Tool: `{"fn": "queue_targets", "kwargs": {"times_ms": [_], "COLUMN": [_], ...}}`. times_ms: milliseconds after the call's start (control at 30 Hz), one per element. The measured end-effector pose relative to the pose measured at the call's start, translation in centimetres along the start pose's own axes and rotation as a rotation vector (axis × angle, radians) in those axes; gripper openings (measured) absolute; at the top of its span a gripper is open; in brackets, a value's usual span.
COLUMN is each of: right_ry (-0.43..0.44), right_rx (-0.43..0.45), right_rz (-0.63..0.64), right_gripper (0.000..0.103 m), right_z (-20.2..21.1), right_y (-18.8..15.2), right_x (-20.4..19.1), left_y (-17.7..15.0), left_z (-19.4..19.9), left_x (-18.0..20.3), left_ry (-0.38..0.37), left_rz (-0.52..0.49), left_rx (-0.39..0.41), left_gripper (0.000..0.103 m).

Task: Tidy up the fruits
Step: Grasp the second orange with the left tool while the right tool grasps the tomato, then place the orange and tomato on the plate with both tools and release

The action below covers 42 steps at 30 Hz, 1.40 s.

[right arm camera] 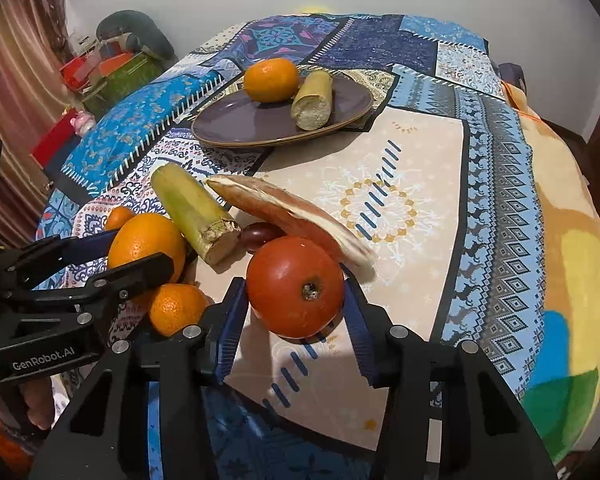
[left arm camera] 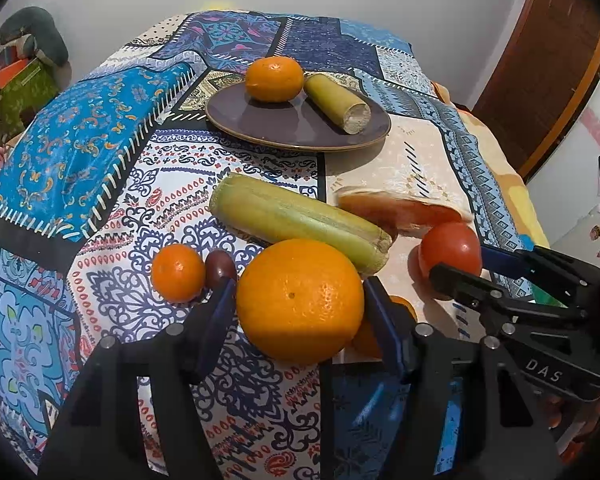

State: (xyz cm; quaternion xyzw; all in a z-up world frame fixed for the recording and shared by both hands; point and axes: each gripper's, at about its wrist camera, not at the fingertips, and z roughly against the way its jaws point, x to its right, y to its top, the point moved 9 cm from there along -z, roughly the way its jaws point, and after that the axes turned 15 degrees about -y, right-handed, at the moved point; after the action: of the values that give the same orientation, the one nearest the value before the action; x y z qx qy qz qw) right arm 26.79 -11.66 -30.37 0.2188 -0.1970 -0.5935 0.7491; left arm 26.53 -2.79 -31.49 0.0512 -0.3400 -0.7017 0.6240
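Nearest to my left camera is the big orange [left arm camera: 300, 300], sitting between the jaws of the left gripper [left arm camera: 300, 292]; both pads touch its sides, so I read it as grasped. The right gripper [right arm camera: 296, 292] holds the tomato [right arm camera: 296, 292] the same way, pads pressed at both sides.

I judge the step is the pick-up of two fruits together. Next I must lift both and carry them toward twelve o'clock, to the purple plate [left arm camera: 256, 124].

The plate already carries a mandarin [left arm camera: 274, 80] and a short cane piece [left arm camera: 338, 103]; free room is at its near-left part. The long cane piece [left arm camera: 300, 224] and the pomelo slice [left arm camera: 404, 210] lie across my way, so I should rise first. The surface looks to be a bed under a patterned cloth [left arm camera: 80, 152], which falls away at three o'clock.
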Motion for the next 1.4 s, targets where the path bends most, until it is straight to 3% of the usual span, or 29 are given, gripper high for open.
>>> {"fn": "queue_targets", "kwargs": {"times_ms": [333,767,1400], "right_ry": [-0.009,-0.038,-0.038], "right_rx": [0.065,0.182,0.267], "right_rz": [-0.013,-0.027,0.003], "right_gripper": [0.044,0.044,0.044], "right_z": [2.6,5.8,5.2], "right_y": [1.3,5.3,11.4], "right_x": [0.7,2.1,1.5], "left_y": [0.6,5.0,11.5], "left_z": [3.1,8.0,7.6], "left_x": [0.2,0.3,-1.0], "left_ry": [0.019,0.062,0.07], "left_rz": [-0.018,-0.07,-0.106], "left_rx": [0.055,0.188,0.258], "left_gripper": [0.064,0.064,0.064]}}
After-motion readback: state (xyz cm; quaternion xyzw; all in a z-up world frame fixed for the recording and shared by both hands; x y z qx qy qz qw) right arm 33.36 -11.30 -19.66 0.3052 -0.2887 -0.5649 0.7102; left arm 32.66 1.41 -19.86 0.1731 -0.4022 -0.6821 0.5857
